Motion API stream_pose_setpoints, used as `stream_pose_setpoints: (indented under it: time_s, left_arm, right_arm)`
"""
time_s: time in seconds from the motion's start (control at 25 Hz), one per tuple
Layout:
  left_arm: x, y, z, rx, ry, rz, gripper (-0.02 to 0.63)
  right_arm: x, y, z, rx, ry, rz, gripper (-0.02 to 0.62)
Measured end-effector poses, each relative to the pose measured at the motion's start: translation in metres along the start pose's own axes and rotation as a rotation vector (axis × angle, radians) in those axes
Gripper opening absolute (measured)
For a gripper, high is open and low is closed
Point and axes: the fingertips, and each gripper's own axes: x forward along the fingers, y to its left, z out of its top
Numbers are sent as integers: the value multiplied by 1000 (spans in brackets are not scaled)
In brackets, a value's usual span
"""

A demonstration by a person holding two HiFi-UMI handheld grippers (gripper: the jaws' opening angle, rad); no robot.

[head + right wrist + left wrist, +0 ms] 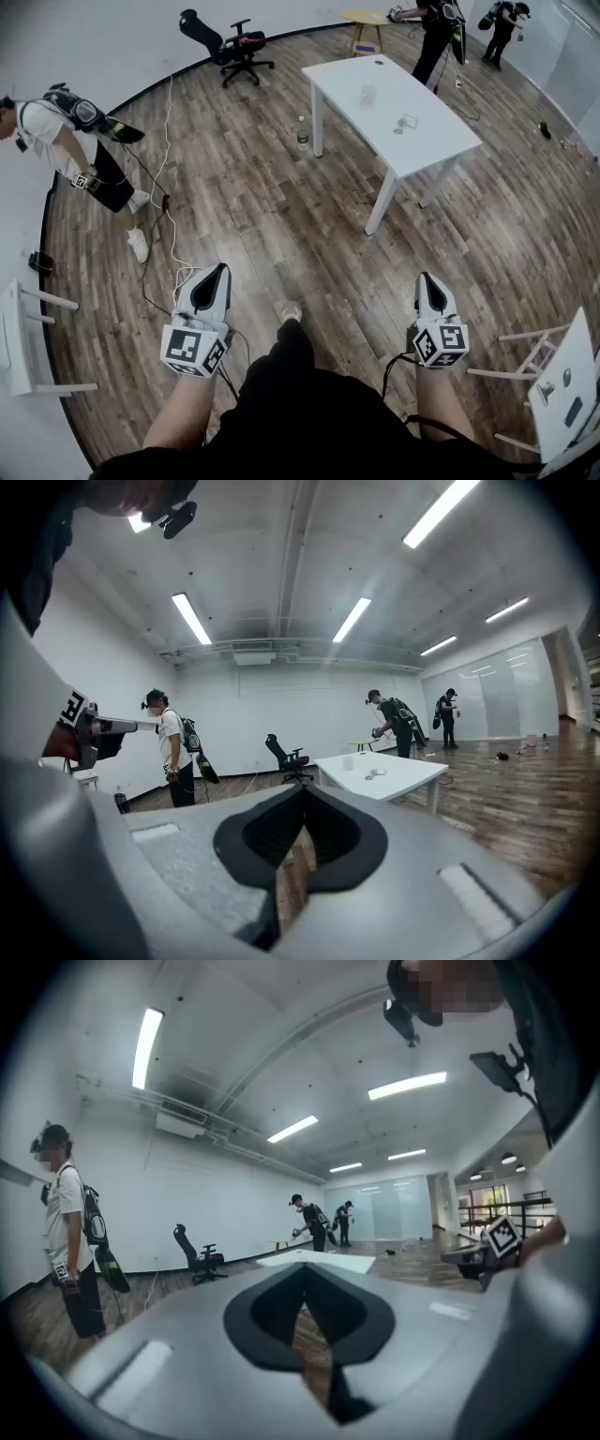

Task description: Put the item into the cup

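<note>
- A large, bright room has a wood-plank floor [281, 216] and white walls. A white table [427, 150] stands well ahead of the person wearing the camera.
- On the table sit a small clear cup [367, 95] and, near it but apart, a small pale item [406, 123]. The item is too small here to identify.
- A black office chair [239, 47] stands by the far wall, and a bottle [303, 134] stands on the floor beside a table leg. 1 bystander [66, 131] stands at the left, and 2 more people [436, 28] work at the far end.
- The item looks small and light; whether it is stiff or soft cannot be told. A gentle pinch across its narrowest part seems best, since it may slide on the smooth tabletop.
- The cup looks light and easy to tip, so the item probably needs to be lowered in from above, clear of the rim.
- Both forearms reach forward from the body, side by side and well apart. Each gripper points roughly level, dipping slightly, toward the table.
- The left gripper [217, 272] has its jaws pressed together with nothing between them.
- The right gripper [427, 281] is the same: jaws closed and empty.
- Neither gripper is near the table, so the task looks not yet started.
</note>
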Motion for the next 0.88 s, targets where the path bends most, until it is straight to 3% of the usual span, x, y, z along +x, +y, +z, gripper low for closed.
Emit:
stream_pose_setpoints:
  time_s: [0.16,0.48,0.88]
  left_arm:
    - [43,31,14,1,-21,-9,0]
    - [138,93,25,-55,-22,-80,0]
    - [239,146,58,10,-85,-160,0]
  right_arm:
    - [38,2,15,-25,3,-3,2]
    - [110,-8,45,-17,21,-97,2]
    - [206,11,82,-41,-42,-108,2]
